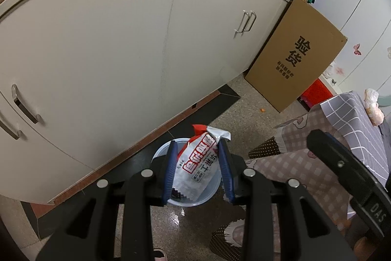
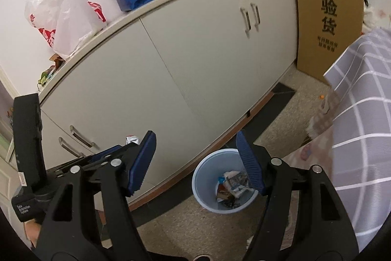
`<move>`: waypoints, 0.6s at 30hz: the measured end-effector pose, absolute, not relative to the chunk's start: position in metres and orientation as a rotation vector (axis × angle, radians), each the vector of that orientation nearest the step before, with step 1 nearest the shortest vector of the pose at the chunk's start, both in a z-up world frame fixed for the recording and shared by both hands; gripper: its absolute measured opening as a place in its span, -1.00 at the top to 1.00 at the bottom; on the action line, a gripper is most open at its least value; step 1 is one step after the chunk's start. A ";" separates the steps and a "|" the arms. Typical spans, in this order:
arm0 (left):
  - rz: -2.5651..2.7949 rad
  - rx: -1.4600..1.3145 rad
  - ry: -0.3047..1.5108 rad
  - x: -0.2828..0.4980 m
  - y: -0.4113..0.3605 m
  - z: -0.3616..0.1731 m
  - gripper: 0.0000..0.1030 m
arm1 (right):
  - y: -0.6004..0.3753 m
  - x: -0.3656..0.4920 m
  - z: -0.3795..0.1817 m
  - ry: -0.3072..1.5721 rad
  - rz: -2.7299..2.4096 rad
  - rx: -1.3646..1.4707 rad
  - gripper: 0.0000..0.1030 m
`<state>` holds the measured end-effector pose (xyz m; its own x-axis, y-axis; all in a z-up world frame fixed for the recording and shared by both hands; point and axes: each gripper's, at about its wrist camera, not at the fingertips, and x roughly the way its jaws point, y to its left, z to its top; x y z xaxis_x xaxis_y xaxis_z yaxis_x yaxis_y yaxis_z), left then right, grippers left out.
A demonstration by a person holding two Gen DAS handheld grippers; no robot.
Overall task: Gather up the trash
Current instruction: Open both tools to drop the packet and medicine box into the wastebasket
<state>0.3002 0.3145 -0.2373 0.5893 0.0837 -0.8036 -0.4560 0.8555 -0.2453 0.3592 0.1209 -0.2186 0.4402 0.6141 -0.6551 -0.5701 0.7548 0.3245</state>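
Your left gripper [image 1: 199, 171] is clamped on a white-and-red crinkly snack wrapper with a silver torn top [image 1: 199, 158], both blue pads pressing its sides. It hangs right above the round pale-blue plastic waste bin [image 2: 202, 197], which stands on the speckled floor [image 1: 244, 99] just beside the base edge of the long cream cabinet [image 1: 110, 45]. Looks like release is the step in hand: wrapper not yet dropped.

Your right gripper [image 2: 195, 163] has jaws spread wide, nothing between them; the bin shows through the gap. Likely its piece is already in.

The bin holds several scraps already, a crumpled white-and-blue packet [image 2: 235, 184] plus darker bits underneath, too jumbled to name. So partly done, maybe most.

Left to do: drop the held wrapper. One small orange crumb [image 1: 262, 110] sits on the floor near the bottom corner of the leaning brown cardboard sheet [image 1: 295, 53], possibly trash too. Can't tell if more lies outside these views.
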 end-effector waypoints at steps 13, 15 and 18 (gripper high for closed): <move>0.298 -0.422 0.879 0.308 0.293 -0.218 0.36 | 0.090 0.346 -0.192 0.703 0.643 0.058 -0.37; 0.295 -0.416 0.876 0.310 0.291 -0.215 0.36 | 0.082 0.345 -0.188 0.676 0.625 0.074 -0.40; 0.287 -0.411 0.867 0.316 0.287 -0.207 0.35 | 0.074 0.345 -0.183 0.656 0.615 0.099 -0.40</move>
<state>0.3164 0.2868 -0.2074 0.6165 0.0772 -0.7836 -0.4051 0.8845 -0.2316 0.3453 0.0741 -0.1833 0.6227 0.5645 -0.5419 -0.5037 0.8191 0.2745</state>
